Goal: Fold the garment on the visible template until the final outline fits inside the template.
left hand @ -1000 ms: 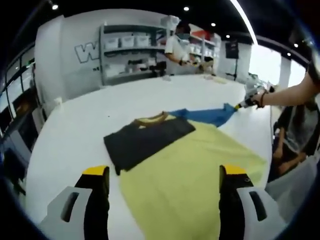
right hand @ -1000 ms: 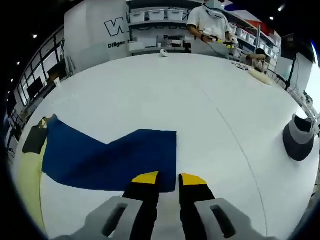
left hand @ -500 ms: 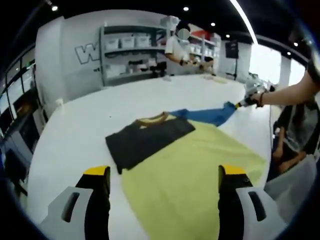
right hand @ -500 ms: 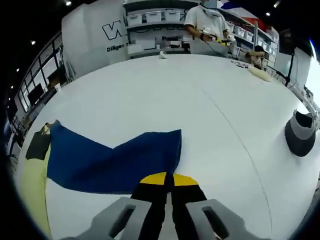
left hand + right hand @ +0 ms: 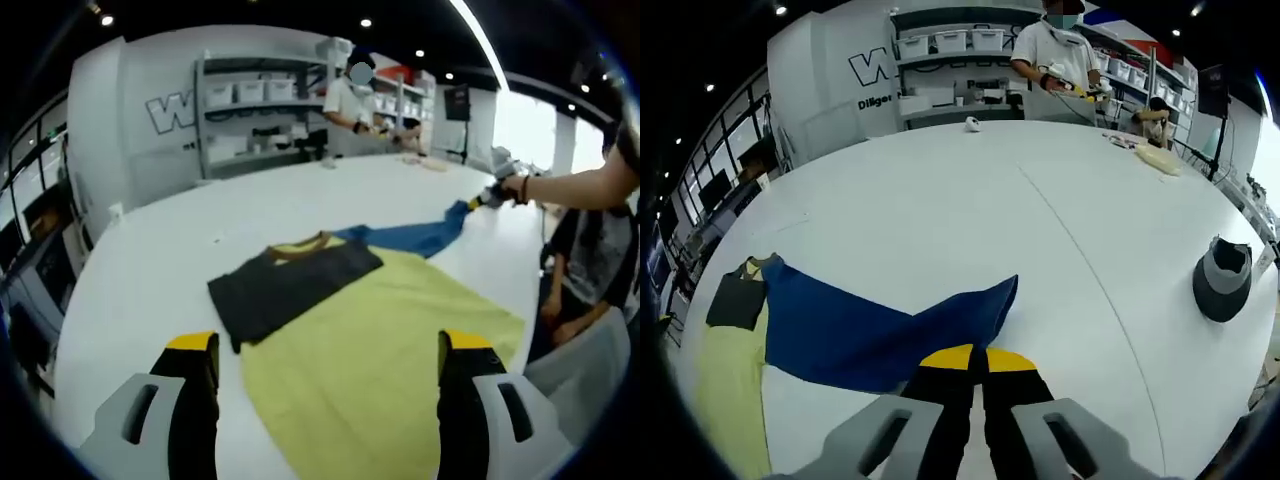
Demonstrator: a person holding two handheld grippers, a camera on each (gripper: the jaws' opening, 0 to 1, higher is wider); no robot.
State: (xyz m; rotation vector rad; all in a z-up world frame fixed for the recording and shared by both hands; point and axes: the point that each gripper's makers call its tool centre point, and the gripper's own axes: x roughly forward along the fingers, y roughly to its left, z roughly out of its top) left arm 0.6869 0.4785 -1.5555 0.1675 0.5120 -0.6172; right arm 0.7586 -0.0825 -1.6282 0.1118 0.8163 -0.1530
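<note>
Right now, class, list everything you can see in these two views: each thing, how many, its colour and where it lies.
Table: one, white, under everything.
Template: one, yellow sheet, flat on the table.
Garment: one, dark grey with tan collar, one blue part stretched off the template.
Cap: one, grey, on the table to the right.
Shelves: one rack, grey, holding white boxes, at the back wall.
Bystander: one, white shirt, by the shelves.
Left gripper: open, above the template.
Right gripper: shut on the blue part.

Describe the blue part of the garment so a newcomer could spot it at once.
On the big white table, a garment lies partly over a pale yellow template. Its dark grey panel rests on the template; the blue part stretches off it onto bare table, its far corner pinched in the right gripper. It is the only blue cloth.
</note>
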